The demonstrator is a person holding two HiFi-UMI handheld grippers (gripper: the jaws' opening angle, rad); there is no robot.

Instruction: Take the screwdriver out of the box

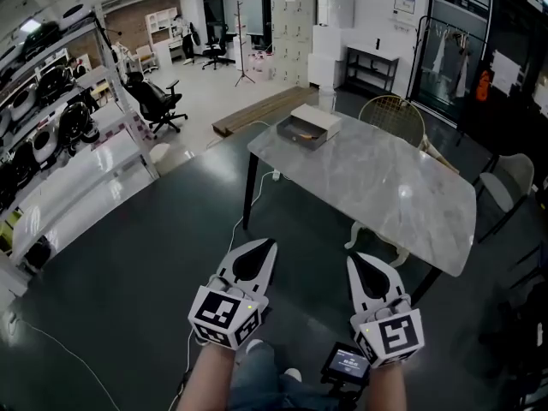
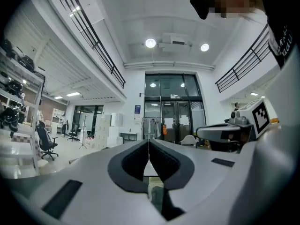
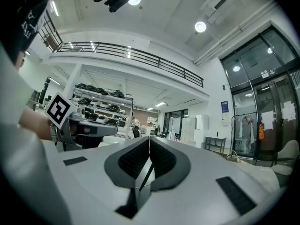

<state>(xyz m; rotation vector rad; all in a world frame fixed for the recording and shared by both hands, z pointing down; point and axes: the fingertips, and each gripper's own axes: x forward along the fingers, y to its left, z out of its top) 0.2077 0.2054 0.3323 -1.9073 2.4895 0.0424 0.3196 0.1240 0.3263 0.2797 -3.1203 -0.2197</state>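
Short of the bench (image 1: 385, 187), the left gripper (image 1: 268, 245) and the right gripper (image 1: 353, 260) are side by side above the dark floor (image 1: 128, 255). The fingers of both are pressed together, with nothing between them. The box (image 1: 308, 125) lies on the bench's far corner. I cannot see the screwdriver.

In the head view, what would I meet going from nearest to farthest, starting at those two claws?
Left claw and right claw, side by side → table → box on its far corner → lockers at the back wall.
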